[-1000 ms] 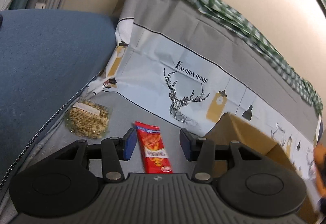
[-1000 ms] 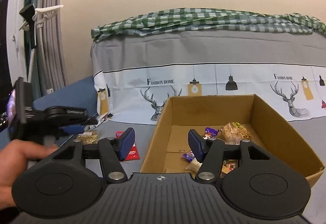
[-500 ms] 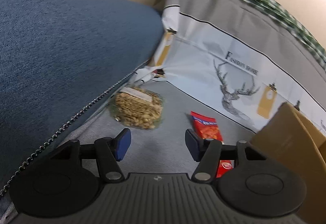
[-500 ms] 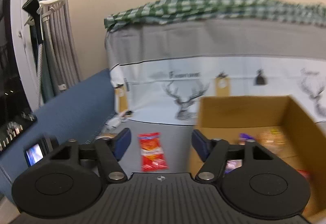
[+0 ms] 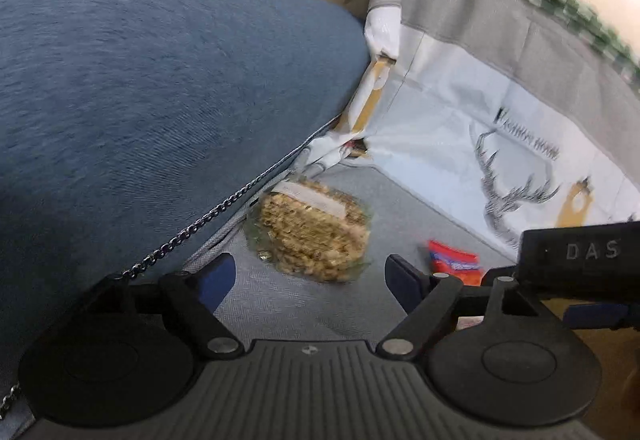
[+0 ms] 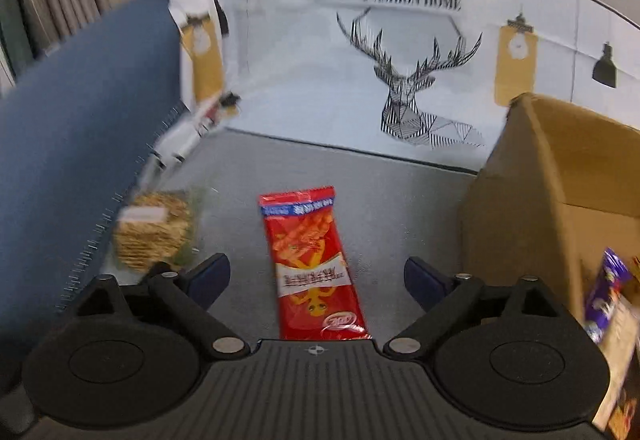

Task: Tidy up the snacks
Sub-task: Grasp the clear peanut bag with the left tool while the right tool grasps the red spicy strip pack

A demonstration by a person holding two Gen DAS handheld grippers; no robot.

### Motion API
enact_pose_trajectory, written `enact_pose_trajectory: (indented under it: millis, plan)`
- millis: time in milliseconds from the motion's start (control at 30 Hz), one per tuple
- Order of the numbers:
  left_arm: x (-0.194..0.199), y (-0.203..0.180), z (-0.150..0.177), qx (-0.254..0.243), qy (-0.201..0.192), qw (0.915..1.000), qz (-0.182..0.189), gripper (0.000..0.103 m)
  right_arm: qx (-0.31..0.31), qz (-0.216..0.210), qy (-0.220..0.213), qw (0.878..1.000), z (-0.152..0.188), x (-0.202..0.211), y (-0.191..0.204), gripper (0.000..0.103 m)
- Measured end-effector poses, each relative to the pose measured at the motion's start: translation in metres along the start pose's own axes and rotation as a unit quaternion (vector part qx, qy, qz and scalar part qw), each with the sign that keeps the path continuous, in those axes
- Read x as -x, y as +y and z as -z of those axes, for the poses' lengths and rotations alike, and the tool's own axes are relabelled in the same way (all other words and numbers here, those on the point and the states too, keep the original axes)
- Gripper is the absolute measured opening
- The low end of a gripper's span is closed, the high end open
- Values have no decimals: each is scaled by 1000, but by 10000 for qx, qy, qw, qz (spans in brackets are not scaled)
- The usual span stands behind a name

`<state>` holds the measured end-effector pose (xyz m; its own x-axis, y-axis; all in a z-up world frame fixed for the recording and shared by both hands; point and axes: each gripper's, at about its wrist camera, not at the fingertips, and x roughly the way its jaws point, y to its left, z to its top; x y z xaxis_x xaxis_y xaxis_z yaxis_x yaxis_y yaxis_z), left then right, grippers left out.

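A clear bag of golden puffed snack [image 5: 310,232] lies on the grey cover beside the blue cushion. My left gripper [image 5: 310,280] hovers just short of it, its jaws opening, nothing between them. A red snack packet [image 6: 314,268] lies flat on the cover. My right gripper [image 6: 316,278] hangs over its near half, jaws opening, pads apart from the packet. The same packet [image 5: 454,260] shows at the right of the left wrist view, and the puffed snack bag [image 6: 154,228] at the left of the right wrist view.
A cardboard box [image 6: 556,200] stands at the right with wrapped snacks [image 6: 606,296] inside. A blue cushion [image 5: 140,100] with a chain trim rises on the left. A deer-print sheet [image 6: 400,80] covers the back. The right gripper's body [image 5: 580,256] crosses the left view's right edge.
Both grippers have widened. The left one swung from the red packet to face the puffed snack bag. The right one swept left from over the box to above the red packet and tilted down.
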<state>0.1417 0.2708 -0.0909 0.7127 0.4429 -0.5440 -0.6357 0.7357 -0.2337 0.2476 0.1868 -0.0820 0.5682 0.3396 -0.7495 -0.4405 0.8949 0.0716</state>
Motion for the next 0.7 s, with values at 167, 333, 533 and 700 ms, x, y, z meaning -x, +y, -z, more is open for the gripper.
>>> enact_pose_trajectory:
  millis: [167, 333, 533, 700]
  plan:
    - [-14, -11, 1, -349, 92, 9991, -219, 87, -56, 3, 370, 9993, -6, -38, -6, 95]
    - [-27, -22, 0, -711, 262, 9964, -370, 91, -89, -230, 895, 9957, -12, -69, -8, 95]
    - [-39, -29, -1, -844, 318, 9950, -418, 95, 273, -150, 927, 9952, -19, -84, 0, 81]
    - [-37, -27, -1, -747, 253, 9963, -346, 94, 439, -152, 592, 9972, -22, -65, 1, 45]
